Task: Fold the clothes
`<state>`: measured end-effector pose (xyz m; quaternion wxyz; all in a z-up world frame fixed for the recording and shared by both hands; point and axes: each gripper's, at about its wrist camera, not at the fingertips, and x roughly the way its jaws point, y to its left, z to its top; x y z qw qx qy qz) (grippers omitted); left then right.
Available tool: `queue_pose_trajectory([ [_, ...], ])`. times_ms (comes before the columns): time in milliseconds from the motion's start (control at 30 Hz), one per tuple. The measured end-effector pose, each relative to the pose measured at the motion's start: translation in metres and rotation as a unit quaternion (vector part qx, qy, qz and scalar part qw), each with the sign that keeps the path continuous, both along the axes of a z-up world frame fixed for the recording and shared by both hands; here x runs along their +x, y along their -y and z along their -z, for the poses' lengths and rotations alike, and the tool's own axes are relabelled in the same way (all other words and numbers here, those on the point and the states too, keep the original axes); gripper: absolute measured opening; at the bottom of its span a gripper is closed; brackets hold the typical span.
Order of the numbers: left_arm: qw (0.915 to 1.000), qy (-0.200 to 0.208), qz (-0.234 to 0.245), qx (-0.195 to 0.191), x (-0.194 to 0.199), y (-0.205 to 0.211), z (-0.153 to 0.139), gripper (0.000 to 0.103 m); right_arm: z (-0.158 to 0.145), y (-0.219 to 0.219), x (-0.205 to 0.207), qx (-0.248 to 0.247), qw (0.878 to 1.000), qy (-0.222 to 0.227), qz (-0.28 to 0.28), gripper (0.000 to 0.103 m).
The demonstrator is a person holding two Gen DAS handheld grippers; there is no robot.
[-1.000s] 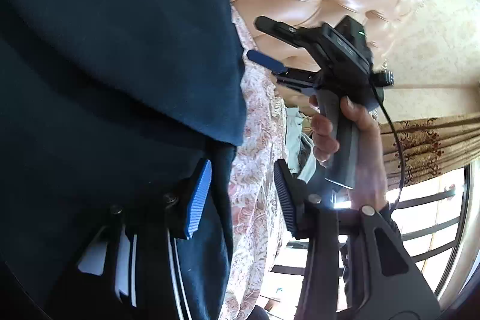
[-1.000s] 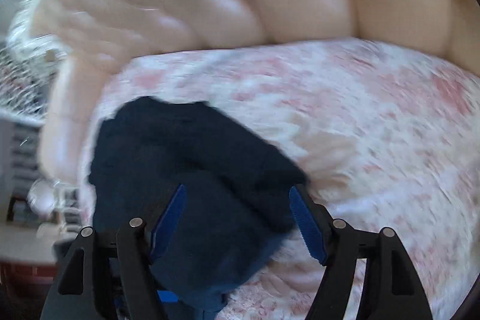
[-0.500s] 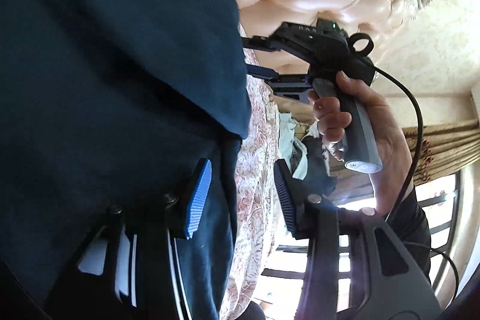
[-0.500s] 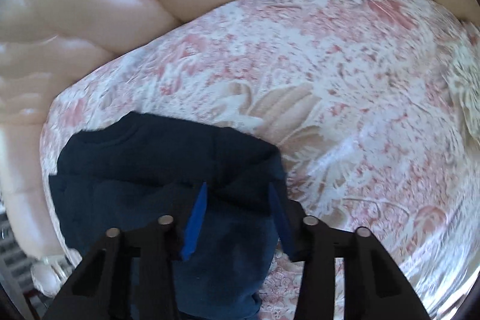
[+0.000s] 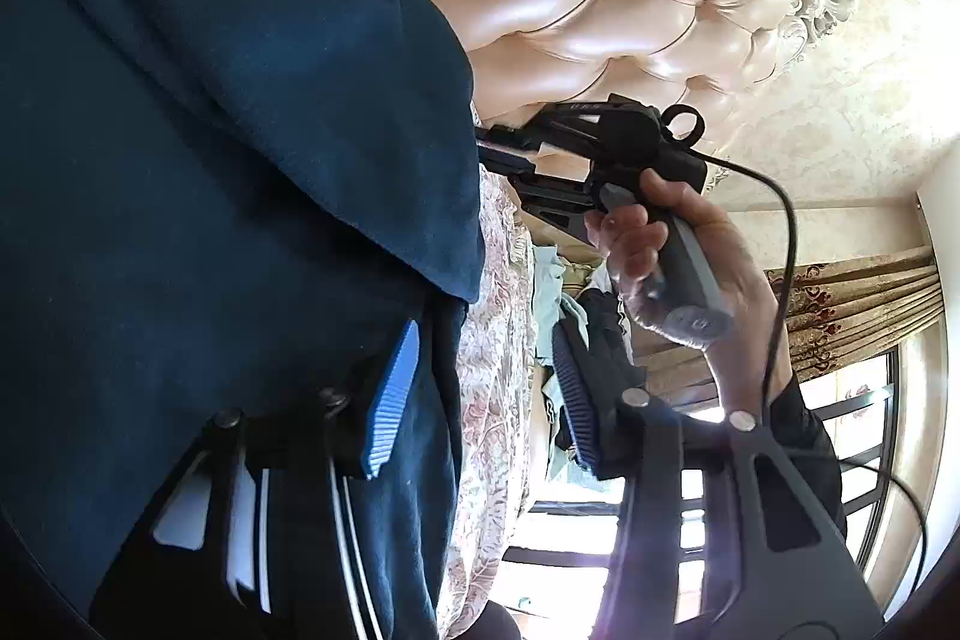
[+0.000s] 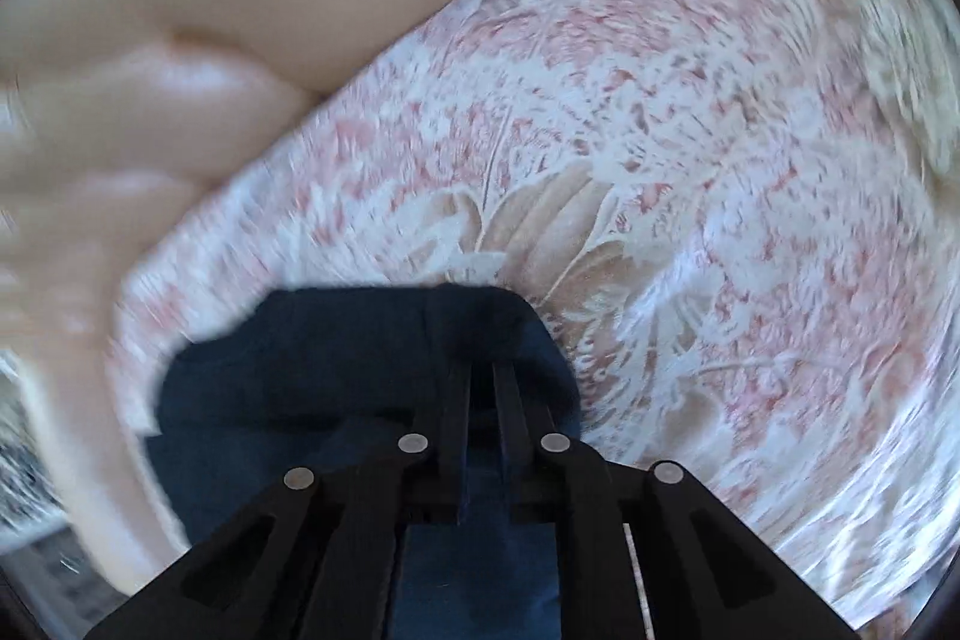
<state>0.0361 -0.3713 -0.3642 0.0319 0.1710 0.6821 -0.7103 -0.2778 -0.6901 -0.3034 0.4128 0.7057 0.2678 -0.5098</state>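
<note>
The left gripper (image 5: 480,394) has its jaws opening, and the dark blue top (image 5: 210,160) hangs by its left finger; I cannot tell if it pinches. To the right, the right gripper (image 6: 483,382) is closing on the top's edge over the flowery bedcover (image 6: 720,160). Folding looks barely begun. The top's long way I cannot tell.

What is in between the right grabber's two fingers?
A fold of the dark blue garment sits between the closing right gripper fingers, seen in the right wrist view.
</note>
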Motion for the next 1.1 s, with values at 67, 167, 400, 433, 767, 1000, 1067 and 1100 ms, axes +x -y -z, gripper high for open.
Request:
queue_pose_trajectory([
  [67,1.0000,-0.002,-0.001,0.006,0.000,-0.001,0.002,0.051,0.000,0.001,-0.004,0.004,1.000,0.012,0.011,0.059],
  [167,0.9999,-0.006,-0.004,0.008,0.001,-0.003,0.004,0.051,0.001,0.002,0.001,0.013,1.000,0.000,0.013,0.060],
  [400,0.9991,-0.021,-0.030,0.022,0.013,0.000,0.011,0.051,0.007,0.000,0.013,0.032,0.999,-0.034,0.015,0.036],
  [433,0.9989,-0.022,-0.033,0.025,0.016,0.000,0.013,0.051,0.008,-0.001,0.012,0.035,0.999,-0.039,0.016,0.027],
  [767,0.9980,-0.045,-0.033,0.028,0.025,-0.001,0.011,0.055,0.009,0.000,0.015,0.044,0.997,-0.066,0.006,0.003],
  [1000,0.9994,-0.033,0.004,0.008,0.008,-0.013,0.009,0.055,-0.014,-0.003,0.006,0.005,0.997,-0.068,0.028,0.002],
  [1067,0.9989,-0.038,0.010,0.024,-0.002,-0.016,0.015,0.055,-0.020,-0.006,0.003,-0.005,0.997,-0.063,0.033,0.003],
  [1100,0.9982,-0.041,0.009,0.042,-0.008,-0.016,0.020,0.055,-0.023,-0.007,0.002,-0.009,0.998,-0.060,0.034,0.002],
])
